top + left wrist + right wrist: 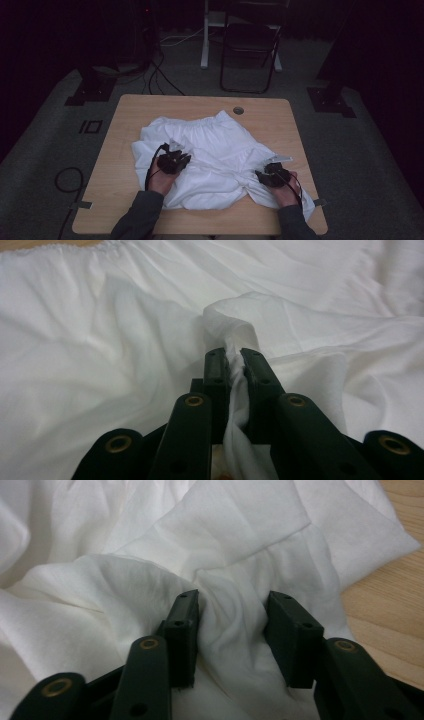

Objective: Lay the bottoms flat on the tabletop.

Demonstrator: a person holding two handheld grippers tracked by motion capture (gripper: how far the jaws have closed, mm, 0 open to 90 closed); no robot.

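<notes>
**Cloth folding: barely started**

White cloth (210, 155) lies rumpled across the middle of the table (125, 130). Left gripper (235, 357) is clamped on a pinch of it. Right gripper (231, 611) has jaws apart with a fold bunched between them, not gripped yet. Actual folding looks undone.

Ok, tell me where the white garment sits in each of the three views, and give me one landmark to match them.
High view: the white garment lies spread mid-table, under both grippers.
Left gripper view: it covers nearly the whole picture, a fold pinched between the left gripper jaws.
Right gripper view: it spreads left and centre, bunched between the right gripper jaws, which stand apart.
Shared landmark: the wooden table.
</notes>
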